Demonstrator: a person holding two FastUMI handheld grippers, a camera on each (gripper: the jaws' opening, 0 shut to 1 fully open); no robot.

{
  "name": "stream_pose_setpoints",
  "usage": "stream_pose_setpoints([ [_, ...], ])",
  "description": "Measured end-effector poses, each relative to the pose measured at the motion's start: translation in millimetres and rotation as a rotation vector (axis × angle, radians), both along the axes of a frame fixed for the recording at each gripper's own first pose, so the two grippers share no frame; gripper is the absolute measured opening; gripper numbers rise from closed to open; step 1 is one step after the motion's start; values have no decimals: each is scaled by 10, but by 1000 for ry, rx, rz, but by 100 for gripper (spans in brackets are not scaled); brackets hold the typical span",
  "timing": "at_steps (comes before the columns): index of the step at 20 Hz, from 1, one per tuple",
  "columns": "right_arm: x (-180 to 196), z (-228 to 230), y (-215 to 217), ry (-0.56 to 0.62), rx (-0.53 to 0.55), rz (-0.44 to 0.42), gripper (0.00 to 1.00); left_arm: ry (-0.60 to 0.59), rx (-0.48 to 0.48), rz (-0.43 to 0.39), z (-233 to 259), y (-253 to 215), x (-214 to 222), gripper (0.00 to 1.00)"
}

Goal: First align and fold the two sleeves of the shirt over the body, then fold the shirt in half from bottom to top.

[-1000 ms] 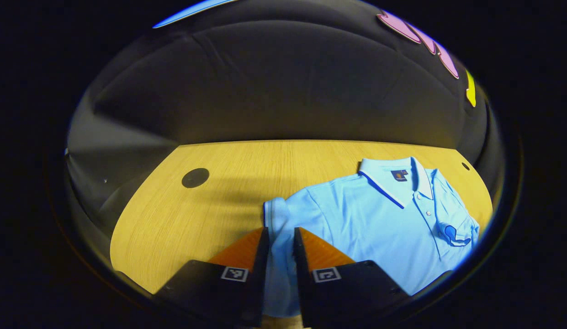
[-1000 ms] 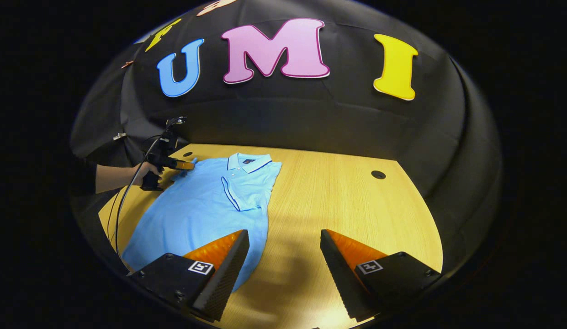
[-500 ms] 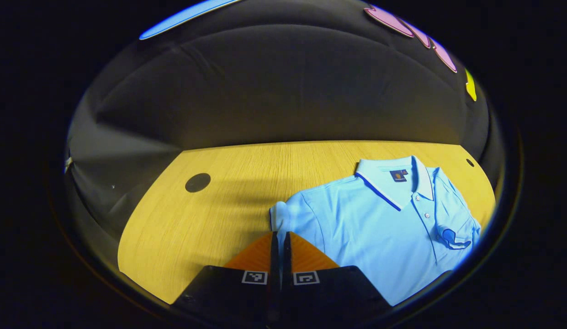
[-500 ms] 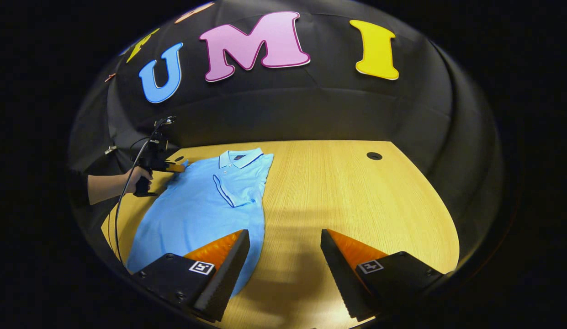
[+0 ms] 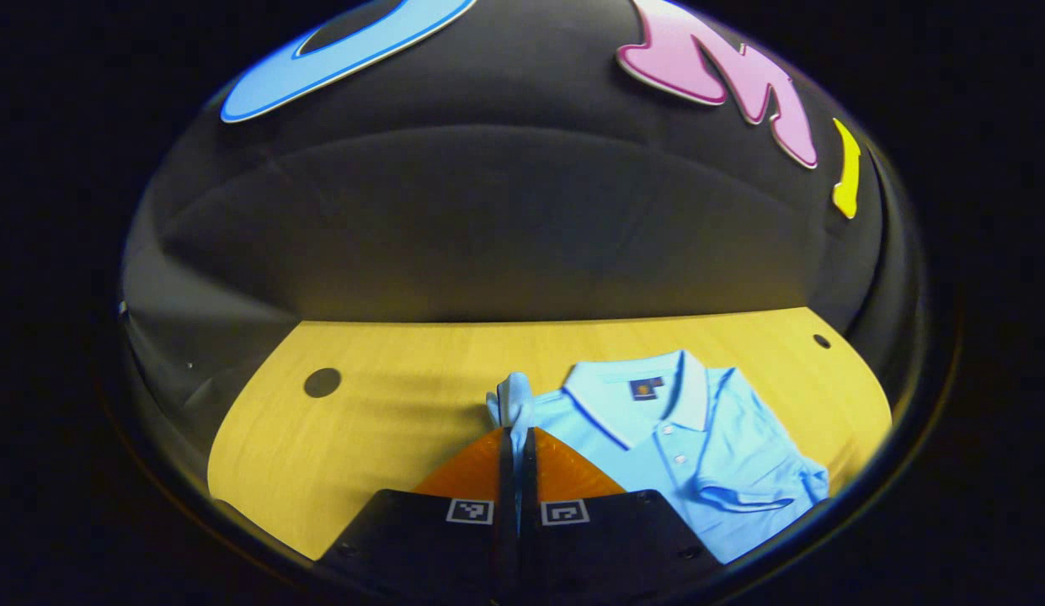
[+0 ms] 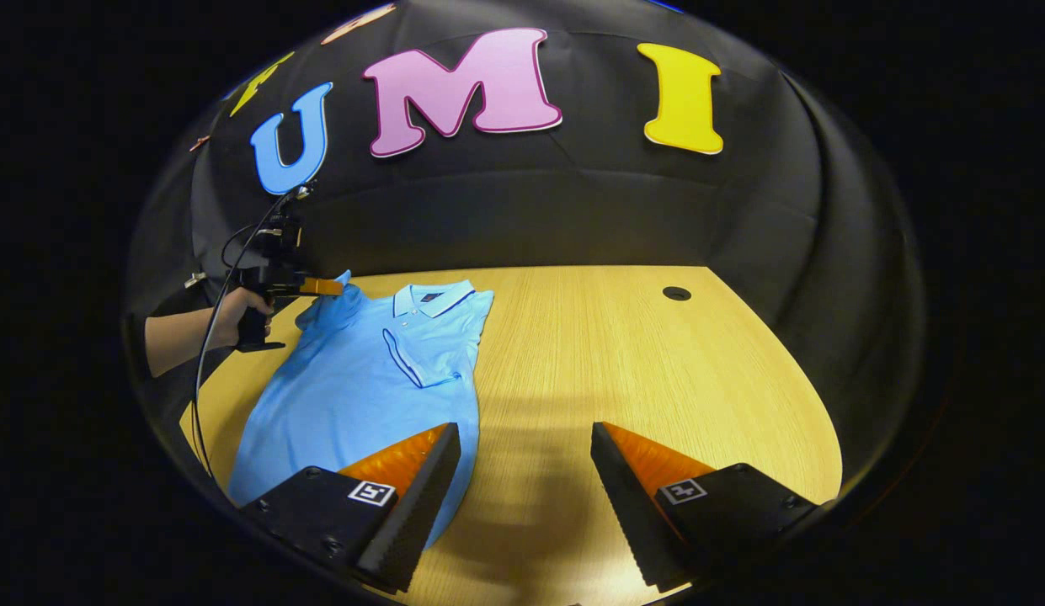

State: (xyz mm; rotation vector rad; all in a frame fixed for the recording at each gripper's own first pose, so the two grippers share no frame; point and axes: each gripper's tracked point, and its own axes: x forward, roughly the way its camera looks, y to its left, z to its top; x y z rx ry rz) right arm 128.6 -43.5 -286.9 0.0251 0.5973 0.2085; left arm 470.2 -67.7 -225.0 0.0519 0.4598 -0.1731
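L gripper (image 5: 515, 433) clamped on sleeve (image 5: 512, 402), lifted off table (image 6: 623, 353) | R gripper (image 6: 522, 471) wide open, idle by hem | shirt (image 6: 362, 379) flat, other sleeve looks folded | I'm on sleeve 2 | next: carry it over body, line up, drop

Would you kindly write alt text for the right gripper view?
A light blue polo shirt lies on a yellow wooden table, one sleeve folded over its body. The right claw hovers open near the hem, while at the far side a hand holds the left claw, pinching the other sleeve.
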Motion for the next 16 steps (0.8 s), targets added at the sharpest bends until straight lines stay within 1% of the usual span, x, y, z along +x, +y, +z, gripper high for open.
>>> stream_pose_setpoints([
  [5,-103,-55,-91,-1,-22,-7,98,38,-78,-69,-43,-537,-149,6],
  [7,-156,-66,-109,6,-18,-13,97,79,-136,-112,-100,-816,-290,11],
  [10,-242,-73,-62,23,8,-19,97,96,-177,-182,-55,-1089,-539,45],
  [11,-279,-75,-26,27,16,-17,97,92,-174,-199,-25,-1123,-664,56],
  [12,-305,-74,25,30,25,-11,97,78,-161,-207,12,-1116,-780,75],
  [13,-336,-70,76,33,33,-4,97,63,-144,-209,36,-1074,-919,82],
  [14,-371,-62,125,34,38,3,97,50,-128,-206,70,-1008,-1065,95],
  [15,-423,-56,171,37,40,10,97,39,-121,-205,98,-949,-1249,96],
  [16,-474,-55,218,41,44,15,97,29,-113,-199,148,-871,-1425,92],
])
